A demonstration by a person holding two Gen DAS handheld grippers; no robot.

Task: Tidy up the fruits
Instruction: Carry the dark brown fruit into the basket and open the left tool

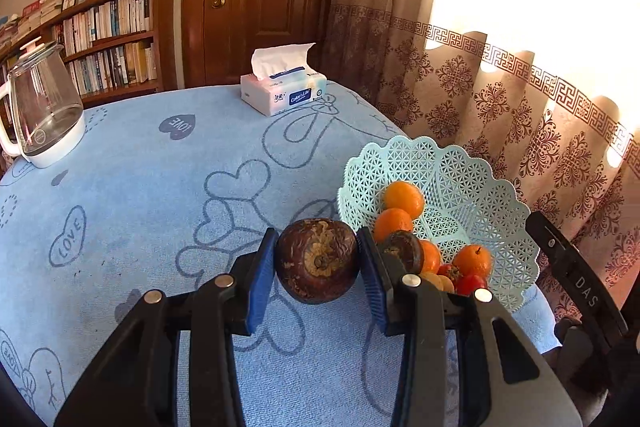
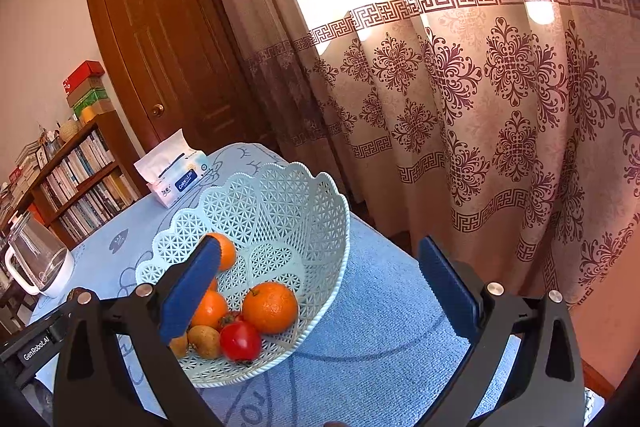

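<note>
My left gripper (image 1: 318, 261) is shut on a dark brown round fruit (image 1: 317, 261), held above the blue tablecloth just left of the mint lattice basket (image 1: 472, 187). The basket holds several oranges (image 1: 404, 198), another dark brown fruit (image 1: 404, 251) and a red fruit (image 1: 470, 283). In the right wrist view my right gripper (image 2: 320, 287) is open and empty, above the near right rim of the basket (image 2: 304, 203). An orange (image 2: 270, 306), a red fruit (image 2: 240, 342) and a small yellow-brown fruit (image 2: 205, 341) lie inside.
A tissue box (image 1: 283, 91) stands at the table's far edge. A glass kettle (image 1: 44, 111) stands at the far left. A patterned curtain (image 1: 520, 115) hangs just behind the basket. The table edge (image 2: 400, 251) runs right of the basket.
</note>
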